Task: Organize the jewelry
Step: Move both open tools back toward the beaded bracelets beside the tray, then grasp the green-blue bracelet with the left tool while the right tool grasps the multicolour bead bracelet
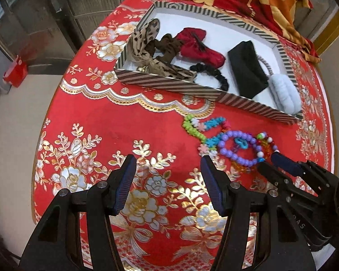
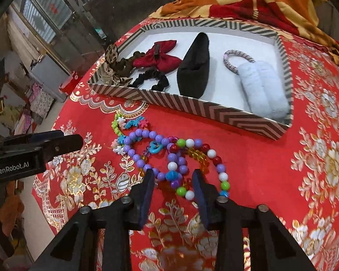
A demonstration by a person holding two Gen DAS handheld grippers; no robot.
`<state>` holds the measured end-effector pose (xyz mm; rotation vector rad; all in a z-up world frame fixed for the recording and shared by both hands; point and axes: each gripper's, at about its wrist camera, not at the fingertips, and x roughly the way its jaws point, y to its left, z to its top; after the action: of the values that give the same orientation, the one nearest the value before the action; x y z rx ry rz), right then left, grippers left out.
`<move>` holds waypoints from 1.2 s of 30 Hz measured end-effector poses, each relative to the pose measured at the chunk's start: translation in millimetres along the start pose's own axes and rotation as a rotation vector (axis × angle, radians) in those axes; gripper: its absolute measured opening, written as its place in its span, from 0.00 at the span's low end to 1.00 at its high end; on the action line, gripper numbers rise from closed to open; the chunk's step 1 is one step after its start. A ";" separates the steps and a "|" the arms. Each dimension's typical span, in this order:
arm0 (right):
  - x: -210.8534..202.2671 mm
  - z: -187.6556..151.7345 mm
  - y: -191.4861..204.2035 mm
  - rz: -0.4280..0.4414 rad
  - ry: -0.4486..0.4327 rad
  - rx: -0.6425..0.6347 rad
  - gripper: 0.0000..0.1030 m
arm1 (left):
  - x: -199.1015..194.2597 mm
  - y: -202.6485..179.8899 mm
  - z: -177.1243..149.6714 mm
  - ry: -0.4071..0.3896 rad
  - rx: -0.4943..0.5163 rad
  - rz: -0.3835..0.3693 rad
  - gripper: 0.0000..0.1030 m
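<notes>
On the red floral tablecloth (image 2: 248, 169) of the table, just in front of the striped box (image 2: 192, 106), a heap of bead bracelets (image 2: 169, 155) is seen; the right gripper (image 2: 173, 185) is pointed down at it, jaws partly open, beads lying between the tips, no grip being evident; the left gripper (image 1: 168, 180) is held beside the heap, jaws wide apart and empty; a red bow (image 2: 157, 59), black scrunchie (image 2: 150, 79) and pale fluffy scrunchie (image 2: 263, 90) are noted inside the box.
</notes>
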<state>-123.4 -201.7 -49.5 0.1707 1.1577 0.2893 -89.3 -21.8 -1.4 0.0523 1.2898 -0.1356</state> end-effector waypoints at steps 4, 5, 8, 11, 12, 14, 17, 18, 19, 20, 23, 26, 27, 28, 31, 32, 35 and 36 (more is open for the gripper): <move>8.0 2.7 -0.3 -0.003 0.005 -0.011 0.20 | 9.6 6.9 9.9 0.015 -0.017 0.001 0.57; 10.2 3.5 -1.7 -0.004 0.011 -0.007 0.16 | 12.2 7.2 12.9 0.019 -0.015 0.002 0.57; 9.3 2.5 -6.5 0.000 0.010 0.005 0.10 | 19.4 5.4 20.8 0.035 -0.009 -0.003 0.57; 1.3 -0.7 -12.0 0.004 -0.003 0.023 0.10 | 29.2 3.1 28.7 0.051 -0.017 -0.017 0.57; -1.1 -1.4 -13.8 0.002 -0.006 0.028 0.10 | 32.5 2.1 31.6 0.056 -0.019 -0.023 0.57; -7.9 -3.2 -19.5 -0.003 -0.017 0.049 0.10 | 38.3 0.4 36.9 0.061 -0.020 -0.025 0.57; -18.3 -5.6 -27.6 0.008 -0.039 0.092 0.10 | 47.6 -4.5 44.3 0.072 -0.006 -0.014 0.57; -20.8 -5.8 -29.5 0.012 -0.044 0.101 0.10 | 51.4 -7.1 46.4 0.079 0.006 -0.013 0.57; -25.1 -6.5 -32.0 0.016 -0.056 0.114 0.10 | 54.0 -9.5 48.0 0.085 0.018 -0.011 0.57; -28.9 -7.7 -34.0 0.020 -0.064 0.123 0.10 | 55.7 -12.3 49.7 0.081 0.031 -0.014 0.57; -35.8 -8.1 -37.0 0.029 -0.081 0.148 0.10 | 62.6 -19.9 54.7 0.097 0.062 -0.004 0.57; -41.0 -8.3 -38.9 0.033 -0.094 0.166 0.10 | 67.5 -25.2 51.9 0.087 0.079 -0.014 0.43; -39.7 -8.2 -37.5 0.034 -0.096 0.169 0.10 | 67.3 -27.9 52.4 0.070 0.095 0.003 0.29; -40.9 -8.1 -37.6 0.036 -0.098 0.176 0.10 | 67.1 -29.3 52.9 0.059 0.107 -0.004 0.24; -46.1 -8.9 -39.7 0.049 -0.107 0.188 0.10 | 67.3 -25.8 55.4 0.075 0.085 -0.050 0.12; -47.6 -9.0 -39.9 0.058 -0.110 0.193 0.10 | 65.8 -22.3 56.2 0.080 0.068 -0.077 0.12; -55.7 -8.1 -38.2 0.068 -0.128 0.189 0.10 | 53.2 -13.6 57.3 0.063 0.038 -0.103 0.12; -58.0 -6.3 -36.4 0.070 -0.135 0.186 0.10 | 45.4 -11.0 58.9 0.049 0.027 -0.115 0.12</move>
<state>-145.7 -254.5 -11.5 0.3895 1.0457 0.2283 -22.2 -42.7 -28.2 0.0050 1.3403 -0.2518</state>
